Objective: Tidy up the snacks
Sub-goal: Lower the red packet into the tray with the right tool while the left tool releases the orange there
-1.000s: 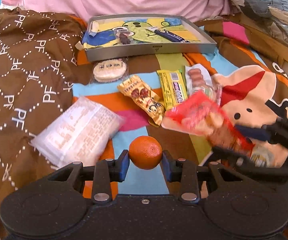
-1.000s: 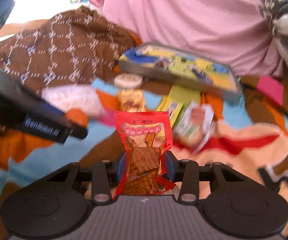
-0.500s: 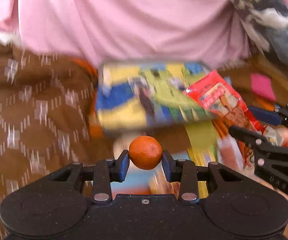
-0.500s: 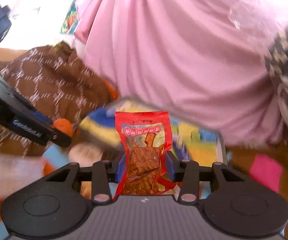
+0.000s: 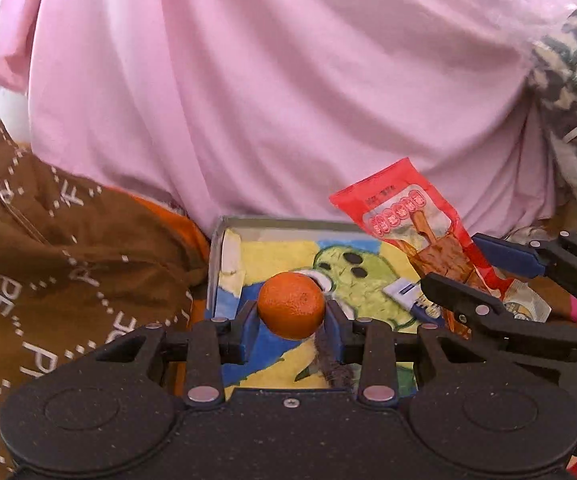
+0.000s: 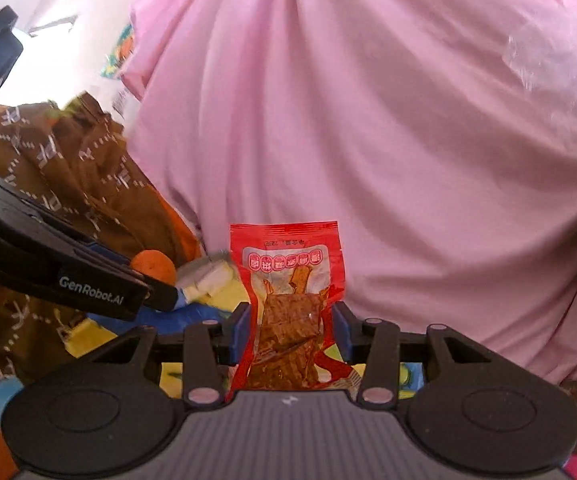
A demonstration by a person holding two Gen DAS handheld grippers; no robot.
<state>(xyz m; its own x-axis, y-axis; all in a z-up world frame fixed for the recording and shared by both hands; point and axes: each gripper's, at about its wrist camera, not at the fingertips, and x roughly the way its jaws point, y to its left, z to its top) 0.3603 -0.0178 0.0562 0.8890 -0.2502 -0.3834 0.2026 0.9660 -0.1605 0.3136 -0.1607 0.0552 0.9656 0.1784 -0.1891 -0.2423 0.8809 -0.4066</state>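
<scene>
Both grippers have swung up over the tray (image 5: 224,240): left gripper (image 5: 290,322) clamps the orange (image 5: 290,311) near its left edge, right gripper (image 6: 291,328) pinches the red snack packet (image 6: 288,304).

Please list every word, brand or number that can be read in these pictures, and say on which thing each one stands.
"GenRobot.AI": white letters on the black finger of the left gripper.
"PF": white dotted letters repeated over the brown patterned cloth.
Red plastic snack packet in the right gripper: printed characters and a small number, too small to read.
</scene>
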